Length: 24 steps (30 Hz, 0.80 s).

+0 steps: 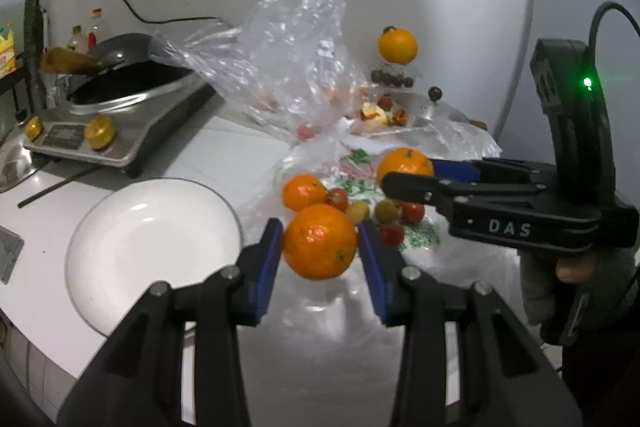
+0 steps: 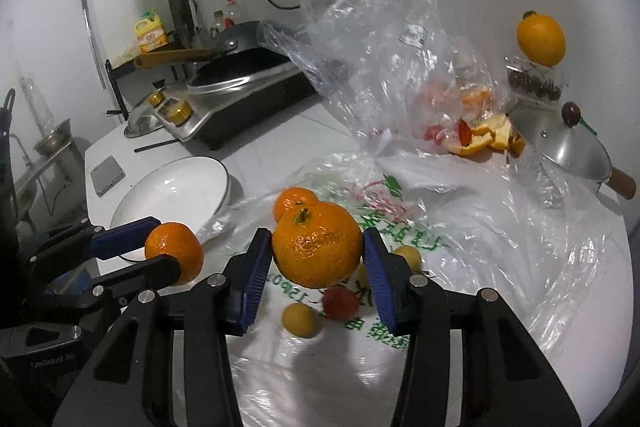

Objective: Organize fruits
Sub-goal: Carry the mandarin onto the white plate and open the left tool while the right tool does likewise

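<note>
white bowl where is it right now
The white bowl sits empty on the counter, left of the printed bag of fruit and in front of the stove.

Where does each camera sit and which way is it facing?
Left wrist: rides the left gripper, looking down along its fingers at a round orange tangerine and white ceramic plate; a gloved hand shows.
Right wrist: rides the right gripper, clamping another tangerine.
Shared: plate, printed plastic bag, each other's gripper.

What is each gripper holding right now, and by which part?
Each holds a mandarin by its sides: the left gripper one mandarin, the right gripper another mandarin, stem up.
</note>
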Motion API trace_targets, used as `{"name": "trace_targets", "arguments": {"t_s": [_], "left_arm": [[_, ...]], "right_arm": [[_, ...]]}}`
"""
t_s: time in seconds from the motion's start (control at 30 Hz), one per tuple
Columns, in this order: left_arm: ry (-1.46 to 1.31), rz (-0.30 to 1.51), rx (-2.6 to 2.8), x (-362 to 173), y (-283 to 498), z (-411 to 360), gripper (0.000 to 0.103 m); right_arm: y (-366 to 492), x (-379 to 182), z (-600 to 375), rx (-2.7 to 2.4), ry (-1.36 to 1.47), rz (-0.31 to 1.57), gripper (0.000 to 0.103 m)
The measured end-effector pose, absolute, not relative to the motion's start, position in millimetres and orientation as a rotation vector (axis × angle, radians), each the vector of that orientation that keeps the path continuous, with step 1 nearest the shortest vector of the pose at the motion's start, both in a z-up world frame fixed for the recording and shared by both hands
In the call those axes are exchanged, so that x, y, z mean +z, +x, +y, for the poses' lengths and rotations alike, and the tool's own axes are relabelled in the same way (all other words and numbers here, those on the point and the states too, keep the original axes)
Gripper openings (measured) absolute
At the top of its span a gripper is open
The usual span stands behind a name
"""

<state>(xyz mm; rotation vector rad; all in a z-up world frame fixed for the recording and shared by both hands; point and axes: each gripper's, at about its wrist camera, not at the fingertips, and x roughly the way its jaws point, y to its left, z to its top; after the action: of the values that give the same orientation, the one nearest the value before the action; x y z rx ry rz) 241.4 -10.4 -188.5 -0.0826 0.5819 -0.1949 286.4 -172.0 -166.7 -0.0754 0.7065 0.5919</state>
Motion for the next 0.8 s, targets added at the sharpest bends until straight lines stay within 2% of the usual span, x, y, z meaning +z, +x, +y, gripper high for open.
{"name": "trace_targets", "arguments": {"t_s": [0.8], "left_arm": [[-0.083, 0.572, -0.054, -186.7, 231.2, 105.6, 0.040]], "right_arm": [[284.6, -156.4, -64.7, 0.665, -0.114, 0.718, 0.049]]}}
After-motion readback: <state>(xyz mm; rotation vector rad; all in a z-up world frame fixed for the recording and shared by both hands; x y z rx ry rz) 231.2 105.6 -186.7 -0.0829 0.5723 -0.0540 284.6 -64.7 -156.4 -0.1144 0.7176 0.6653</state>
